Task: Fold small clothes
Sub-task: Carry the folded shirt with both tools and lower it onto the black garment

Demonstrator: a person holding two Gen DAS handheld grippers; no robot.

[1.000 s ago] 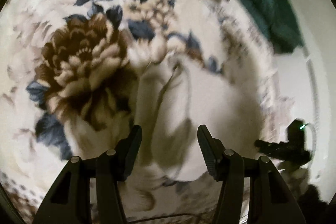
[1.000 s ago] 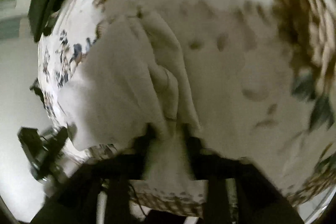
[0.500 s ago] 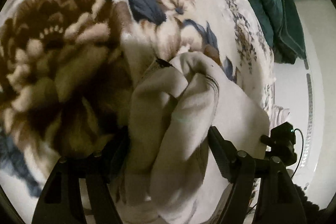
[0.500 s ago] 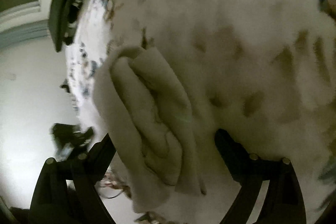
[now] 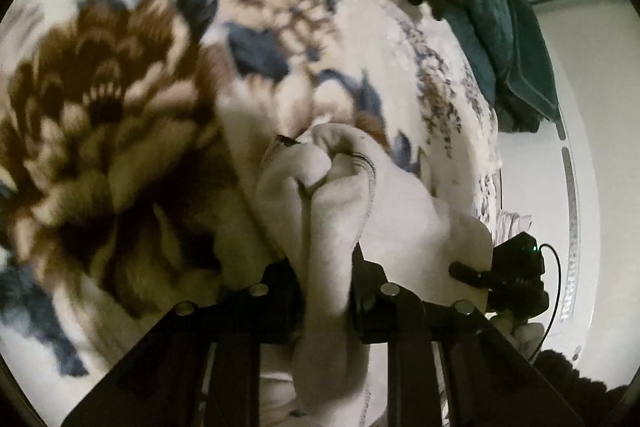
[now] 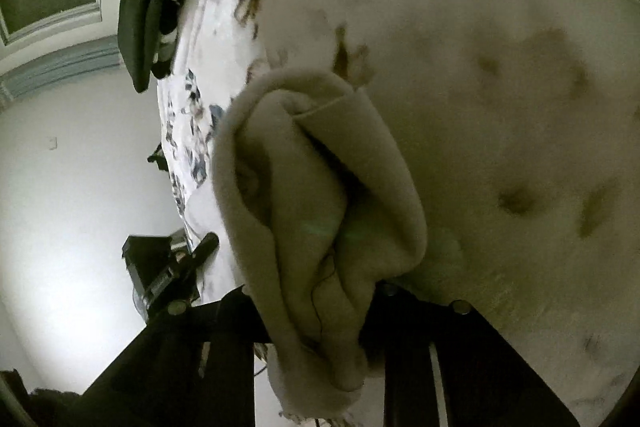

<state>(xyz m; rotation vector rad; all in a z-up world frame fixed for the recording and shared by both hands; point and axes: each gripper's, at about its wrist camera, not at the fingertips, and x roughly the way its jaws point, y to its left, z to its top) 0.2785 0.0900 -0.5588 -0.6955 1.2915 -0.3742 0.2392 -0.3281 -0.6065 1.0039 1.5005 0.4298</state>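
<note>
A small cream garment [image 5: 340,203] lies bunched on a floral blanket [image 5: 120,131]. My left gripper [image 5: 326,279] is shut on a thick fold of it; cloth fills the gap between the fingers and hangs below them. In the right wrist view the same garment [image 6: 320,195] is doubled over in thick folds, and my right gripper [image 6: 320,311] is shut on its near end. The fingertips of both grippers are hidden by cloth. The right gripper's body shows in the left wrist view [image 5: 516,271], at the garment's far right edge.
The blanket's edge [image 5: 480,131] runs down the right side, with white floor [image 5: 592,187] beyond. Dark teal cloth [image 5: 504,35] is piled at the far right corner. In the right wrist view a dark garment [image 6: 148,7] lies at the blanket's far edge.
Both grippers were open around the bunched garment half a second ago; both have closed on it. The garment is now gathered tighter between them.
</note>
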